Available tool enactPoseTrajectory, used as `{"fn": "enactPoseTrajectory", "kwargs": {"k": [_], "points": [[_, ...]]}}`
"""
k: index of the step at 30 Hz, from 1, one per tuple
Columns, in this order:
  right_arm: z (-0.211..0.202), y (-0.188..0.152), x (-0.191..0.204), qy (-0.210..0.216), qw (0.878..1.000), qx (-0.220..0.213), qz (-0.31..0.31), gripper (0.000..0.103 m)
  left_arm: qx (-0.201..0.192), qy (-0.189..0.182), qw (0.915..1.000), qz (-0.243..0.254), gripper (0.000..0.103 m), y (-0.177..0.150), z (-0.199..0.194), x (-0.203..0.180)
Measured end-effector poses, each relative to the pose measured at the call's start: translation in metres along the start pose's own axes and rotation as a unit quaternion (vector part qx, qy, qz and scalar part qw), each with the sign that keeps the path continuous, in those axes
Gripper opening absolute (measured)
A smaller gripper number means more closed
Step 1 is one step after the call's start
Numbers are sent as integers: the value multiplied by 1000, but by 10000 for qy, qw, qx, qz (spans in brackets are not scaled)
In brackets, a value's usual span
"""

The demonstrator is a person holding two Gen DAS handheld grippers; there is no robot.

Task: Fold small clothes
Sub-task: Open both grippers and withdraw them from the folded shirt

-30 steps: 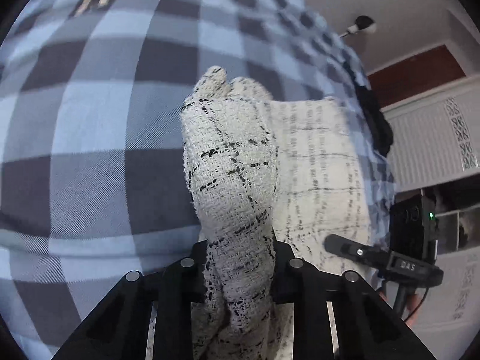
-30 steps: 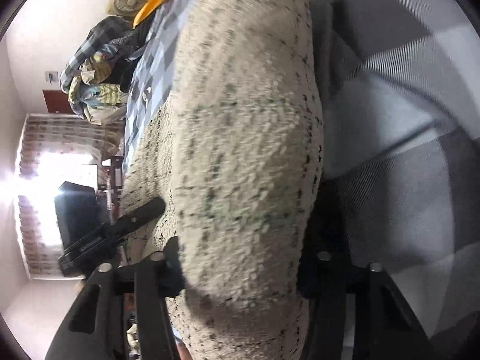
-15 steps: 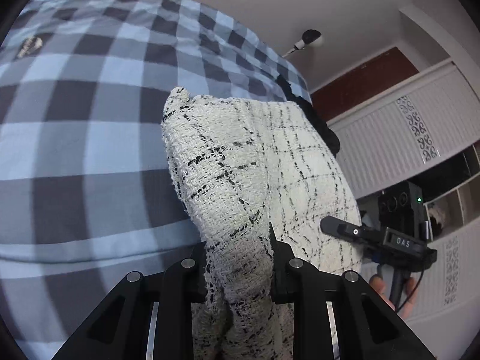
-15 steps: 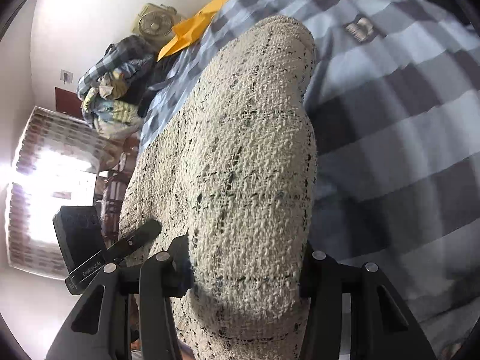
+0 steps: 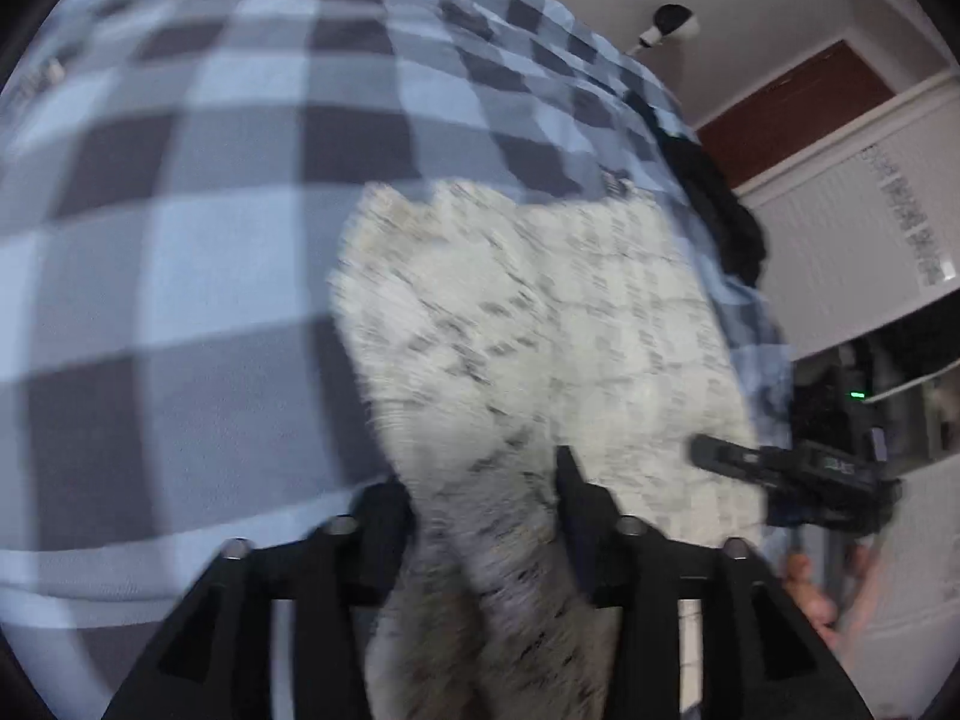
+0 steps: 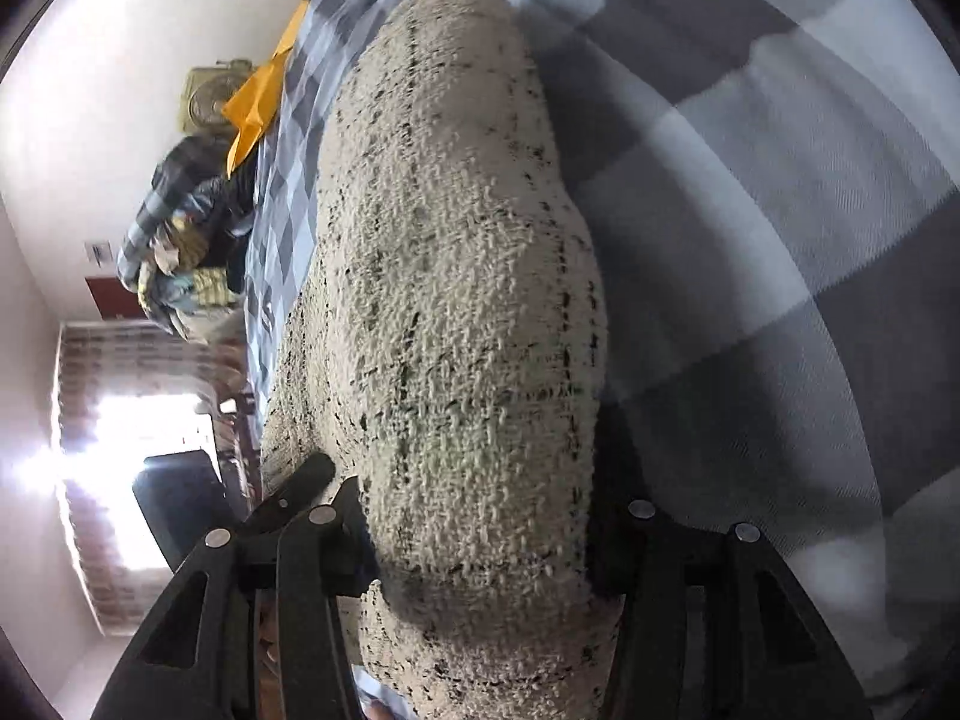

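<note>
Two grippers are working one white tweed garment (image 5: 540, 312) lying over a blue-grey checked bedcover (image 5: 198, 228). Left gripper (image 5: 486, 498) is opening its jaws, a blurred fold of the cloth still running between them, pads seemingly no longer pressing. Right gripper (image 6: 480, 516) is also opening slightly, yet a thick bunched roll of the garment (image 6: 456, 300) is filling its jaws, touching both sides.

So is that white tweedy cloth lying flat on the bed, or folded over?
Folded over: the white tweed garment lies doubled on the checked bedcover, its rounded fold bulging between the right gripper fingers.
</note>
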State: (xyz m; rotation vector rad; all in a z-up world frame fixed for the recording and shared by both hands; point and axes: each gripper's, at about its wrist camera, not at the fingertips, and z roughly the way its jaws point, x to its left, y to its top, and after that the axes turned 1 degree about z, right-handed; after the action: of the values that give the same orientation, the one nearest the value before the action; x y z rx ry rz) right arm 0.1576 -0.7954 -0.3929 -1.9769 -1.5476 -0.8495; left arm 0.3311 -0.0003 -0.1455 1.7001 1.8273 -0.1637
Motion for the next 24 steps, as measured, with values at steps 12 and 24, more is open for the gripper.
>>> {"fn": "enactPoseTrajectory", "kwargs": {"k": [12,24], "points": [[-125,-86,53,-1011,9817,-1602,176,75,-978,3315,9247,1597,79,-63,-149,-22],[-202,-197,183,-3274,9067,-1962,-1796,96,-1730,2708,9284,1864,103,-170,-246,-85]]}}
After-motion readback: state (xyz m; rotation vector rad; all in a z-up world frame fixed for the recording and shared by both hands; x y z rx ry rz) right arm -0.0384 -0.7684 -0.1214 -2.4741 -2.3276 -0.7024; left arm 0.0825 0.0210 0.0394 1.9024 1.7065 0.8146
